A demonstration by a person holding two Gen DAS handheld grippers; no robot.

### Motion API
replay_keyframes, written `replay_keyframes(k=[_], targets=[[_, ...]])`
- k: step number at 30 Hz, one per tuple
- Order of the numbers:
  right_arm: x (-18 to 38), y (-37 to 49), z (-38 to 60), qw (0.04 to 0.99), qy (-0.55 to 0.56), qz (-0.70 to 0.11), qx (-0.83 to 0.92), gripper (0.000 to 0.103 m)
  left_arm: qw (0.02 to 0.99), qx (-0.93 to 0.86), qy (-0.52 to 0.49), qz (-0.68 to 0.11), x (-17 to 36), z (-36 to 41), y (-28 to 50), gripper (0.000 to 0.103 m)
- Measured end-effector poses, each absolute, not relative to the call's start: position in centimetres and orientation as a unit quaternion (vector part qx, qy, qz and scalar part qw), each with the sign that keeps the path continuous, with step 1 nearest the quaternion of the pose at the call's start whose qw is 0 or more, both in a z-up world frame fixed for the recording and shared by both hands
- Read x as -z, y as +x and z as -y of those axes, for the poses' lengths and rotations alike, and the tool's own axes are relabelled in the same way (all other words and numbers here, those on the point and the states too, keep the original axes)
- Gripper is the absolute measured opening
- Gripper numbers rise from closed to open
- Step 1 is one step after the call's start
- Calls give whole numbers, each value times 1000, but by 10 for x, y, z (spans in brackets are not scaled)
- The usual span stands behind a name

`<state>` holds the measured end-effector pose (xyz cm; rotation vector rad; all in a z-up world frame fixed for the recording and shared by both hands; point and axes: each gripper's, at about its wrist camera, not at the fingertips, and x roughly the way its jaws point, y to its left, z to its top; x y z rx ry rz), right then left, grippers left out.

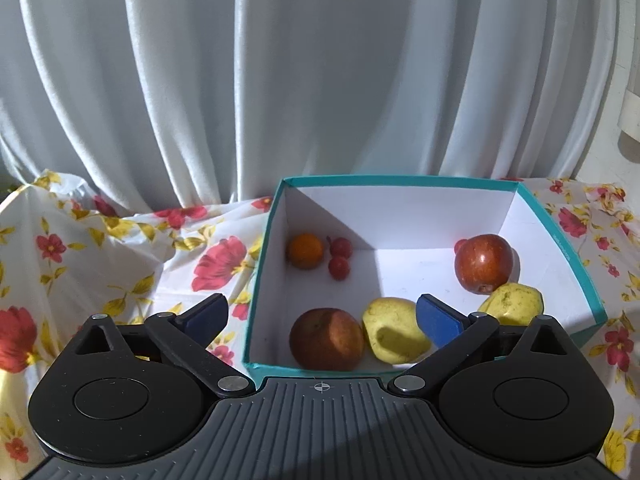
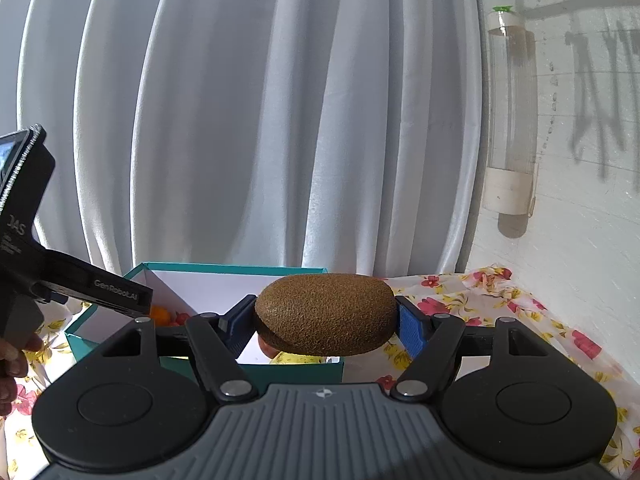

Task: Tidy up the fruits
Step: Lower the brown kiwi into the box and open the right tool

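A: Above the teal box (image 1: 576, 248), left gripper (image 1: 324, 316) spread wide, empty; apples, pears inside.
B: Right gripper (image 2: 326, 322) clamps kiwi (image 2: 326, 314) beside box. Writing?
A: "GenRoboLAI", "JAS".

Fruits in and above the teal cardboard box (image 1: 576, 256)

A fuzzy brown oval kiwi (image 2: 326, 314) is held sideways above the box; inside lie a small orange (image 1: 305, 251), two red cherries (image 1: 340, 258), a red apple (image 1: 483, 263), two yellow fruits (image 1: 394, 330) and a brownish-orange fruit (image 1: 326, 339).
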<state>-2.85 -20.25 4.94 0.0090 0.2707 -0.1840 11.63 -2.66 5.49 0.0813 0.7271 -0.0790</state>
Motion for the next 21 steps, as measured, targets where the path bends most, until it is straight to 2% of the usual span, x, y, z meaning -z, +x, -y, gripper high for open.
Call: replay_keyframes(k=[8,21], targets=[[-40,2,197,987,-9,-145,64,72,934,15,23,-357,-61,2,93,102],[-6,67,174,977,-25,-211,16,72,928,-15,24,-372,-55,-16,68,102]])
